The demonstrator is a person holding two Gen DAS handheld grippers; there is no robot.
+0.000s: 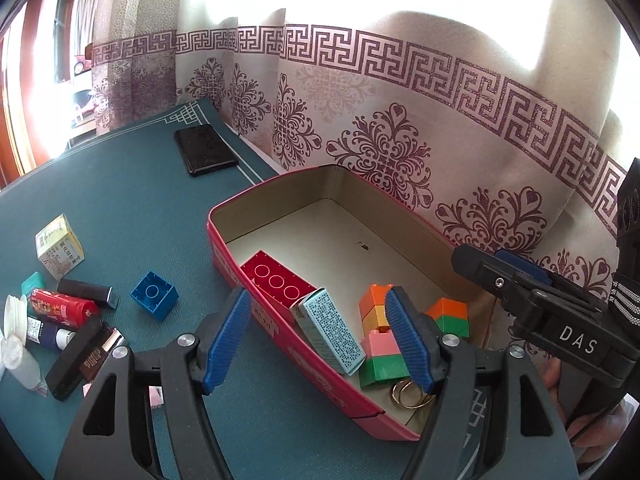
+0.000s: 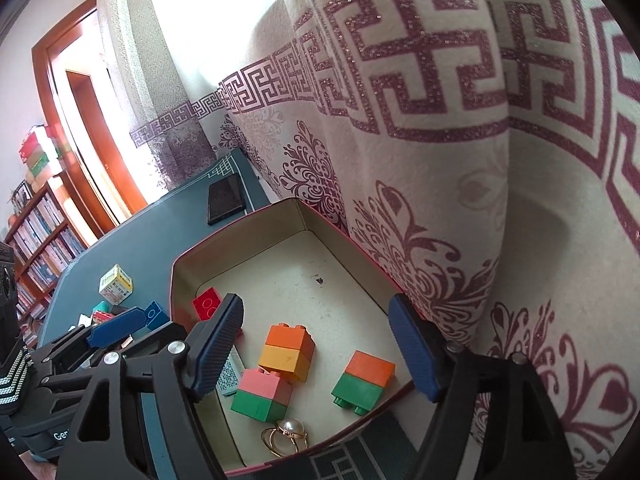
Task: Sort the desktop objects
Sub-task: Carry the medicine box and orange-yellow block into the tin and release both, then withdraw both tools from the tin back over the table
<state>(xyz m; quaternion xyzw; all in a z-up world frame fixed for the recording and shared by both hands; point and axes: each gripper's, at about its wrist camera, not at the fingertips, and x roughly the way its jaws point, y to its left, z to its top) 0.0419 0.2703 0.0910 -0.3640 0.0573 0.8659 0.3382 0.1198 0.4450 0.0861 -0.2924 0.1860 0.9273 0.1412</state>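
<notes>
A pink tin point(image 1: 248, 304) point(image 2: 176, 280) stands open on the green mat against the curtain. Inside lie a red brick point(image 1: 276, 278) point(image 2: 206, 304), an orange-yellow stack point(image 2: 286, 350), a pink-green stack point(image 1: 382, 354) point(image 2: 262, 394), an orange-green stack point(image 1: 450, 316) point(image 2: 362, 378) and a gold pearl ring point(image 2: 286, 434). A pale blue patterned box point(image 1: 330, 332) leans on the tin's near wall. My left gripper point(image 1: 320, 344) hangs open around that box, its pads clear of it. My right gripper point(image 2: 316, 360) is open over the stacks, nothing held. A blue brick point(image 1: 154, 294) sits outside.
Left of the tin lie a yellow-white carton point(image 1: 60, 246), a red tube point(image 1: 64, 306), black lipstick cases point(image 1: 86, 290), white tubes point(image 1: 16, 352) and a teal piece point(image 1: 32, 282). A black wallet point(image 1: 204, 150) rests at the far edge. The patterned curtain point(image 1: 400, 120) hangs right behind the tin.
</notes>
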